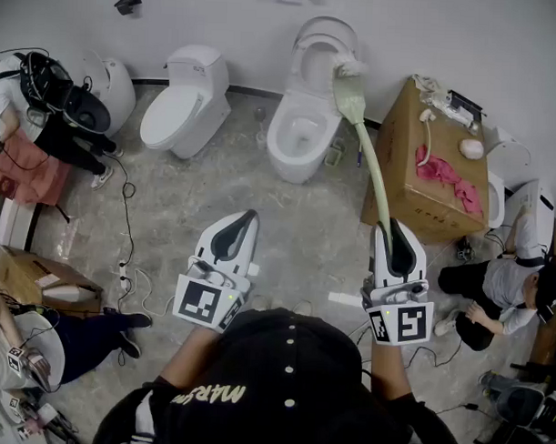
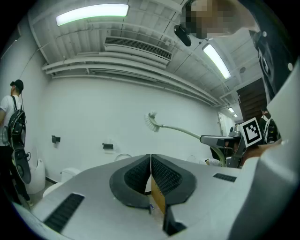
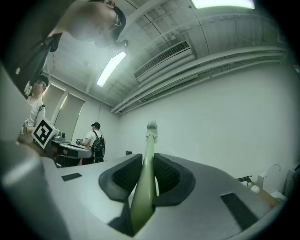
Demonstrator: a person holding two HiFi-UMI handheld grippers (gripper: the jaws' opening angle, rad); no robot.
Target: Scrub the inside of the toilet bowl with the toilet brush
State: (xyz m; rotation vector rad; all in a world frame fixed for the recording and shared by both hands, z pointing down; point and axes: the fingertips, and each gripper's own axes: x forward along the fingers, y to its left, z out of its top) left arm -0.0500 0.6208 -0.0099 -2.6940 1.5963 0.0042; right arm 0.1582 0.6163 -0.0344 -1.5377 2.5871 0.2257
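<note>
Brush [image 1: 370, 151] in R gripper [image 1: 393, 234] — box [image 1: 416, 189] beside toilet [image 1: 294, 140], 2nd toilet [image 1: 177, 113] left.

Mottled grey stone floor [image 1: 296, 235] across mid-frame in the head view, plain white painted wall [image 1: 466, 41] along the top edge. Closed-lid white ceramic toilet [image 1: 184, 104] at upper left, brown cardboard box [image 1: 404, 130] at right. Long fluorescent ceiling tube [image 2: 92, 14] and slatted white air vent [image 2: 138, 47] at the top of the left gripper view.
</note>
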